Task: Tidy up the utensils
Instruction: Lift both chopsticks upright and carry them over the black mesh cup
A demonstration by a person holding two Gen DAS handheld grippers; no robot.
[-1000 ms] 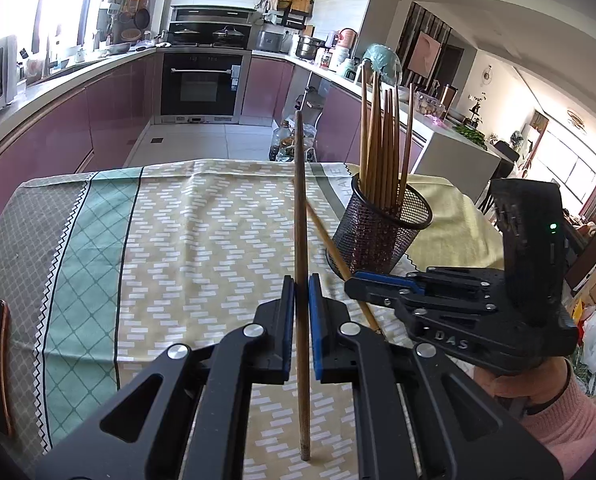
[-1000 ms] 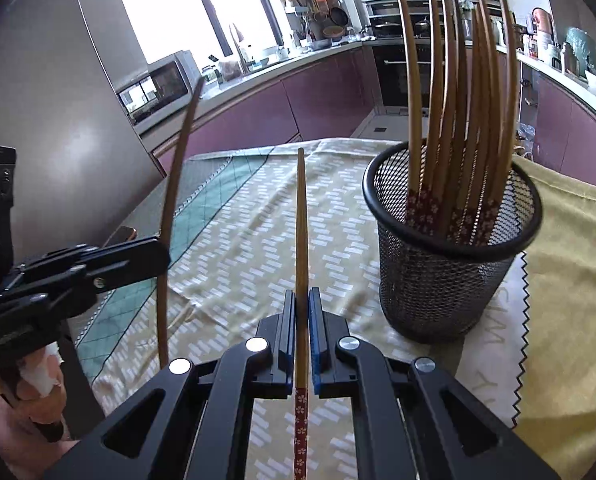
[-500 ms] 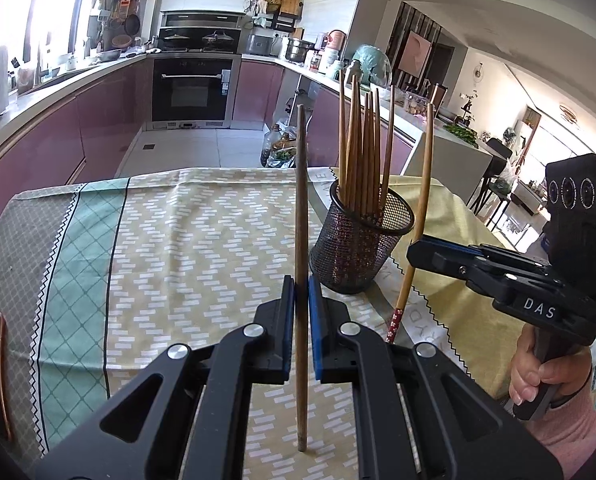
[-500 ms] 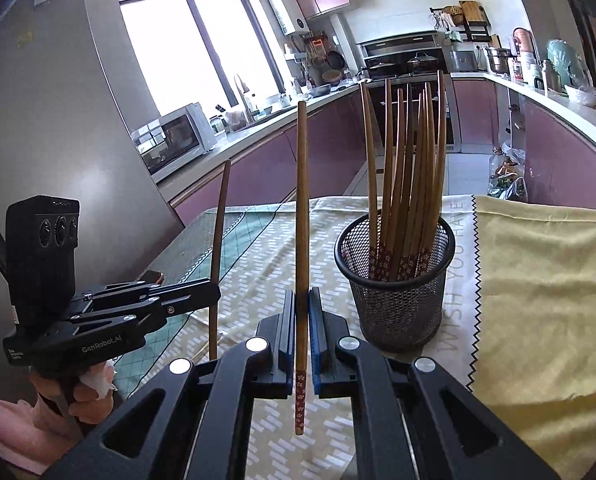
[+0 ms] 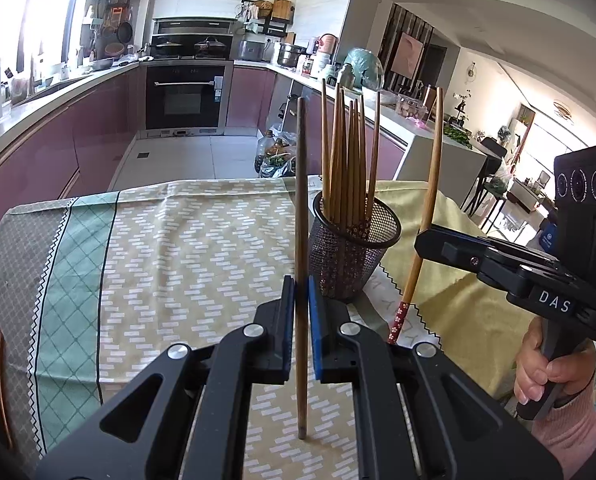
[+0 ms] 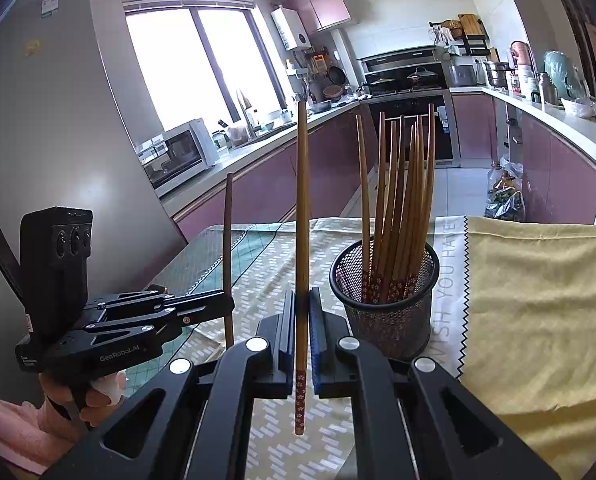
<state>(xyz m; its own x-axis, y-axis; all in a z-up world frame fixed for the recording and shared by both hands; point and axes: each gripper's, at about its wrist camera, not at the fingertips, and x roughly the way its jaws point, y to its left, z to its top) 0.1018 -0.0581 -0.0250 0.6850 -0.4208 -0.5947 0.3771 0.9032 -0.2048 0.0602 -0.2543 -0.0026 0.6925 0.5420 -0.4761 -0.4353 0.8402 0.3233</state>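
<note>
Right wrist: both hand-held grippers clamp upright chopsticks; we'd lower ours [image 6: 302, 240] tip-first into mesh holder [image 6: 384, 312] ahead-right, probably clearing the rim.

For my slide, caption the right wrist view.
Right gripper holds a chopstick upright beside the mesh holder.

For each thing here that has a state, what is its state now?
Left gripper: shut on the plain brown chopstick, held upright.
Right gripper: shut on the flower-patterned chopstick, upright, patterned end down.
Mesh holder: standing upright on the tablecloth, holding several chopsticks.
</note>
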